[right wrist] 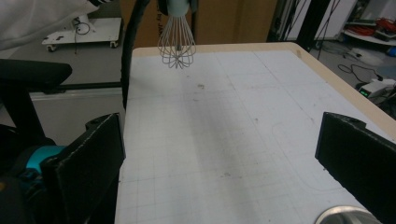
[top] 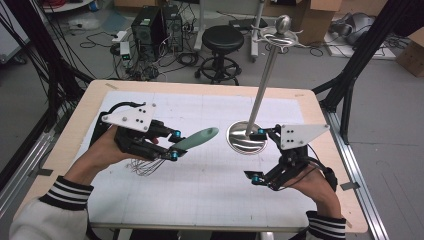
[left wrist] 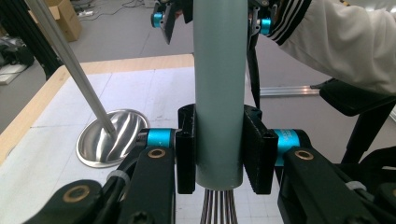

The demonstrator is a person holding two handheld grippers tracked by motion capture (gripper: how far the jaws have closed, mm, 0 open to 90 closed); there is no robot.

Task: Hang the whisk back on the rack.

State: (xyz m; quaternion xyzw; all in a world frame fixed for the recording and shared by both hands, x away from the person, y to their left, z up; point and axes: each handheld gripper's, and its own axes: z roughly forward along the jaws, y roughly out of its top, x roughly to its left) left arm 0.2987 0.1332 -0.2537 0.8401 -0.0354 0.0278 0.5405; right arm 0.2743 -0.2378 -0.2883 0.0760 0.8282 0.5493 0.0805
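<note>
The whisk (top: 175, 149) is held clear of the counter (top: 210, 185), clamped by its pale green handle (left wrist: 219, 88) in the left claw (top: 174, 145), whose jaws are closed on the handle just above where the wires come out. The grip sits low on the handle, probably to leave its free end pointing toward the metal stand (top: 260, 95) on the right, where hooks at the top look meant for hanging utensils. The wire loops (right wrist: 176, 46) hang free over the counter, touching nothing. The left hand (top: 107, 147) holds its claw about level, the forearm coming in from the near edge. The right claw (top: 259, 155) holds nothing, its jaws standing wide apart; it hovers near the stand's round base (top: 245, 137), perhaps ready to steady it, with the right hand (top: 315, 182) angled inward toward the whisk.
</note>
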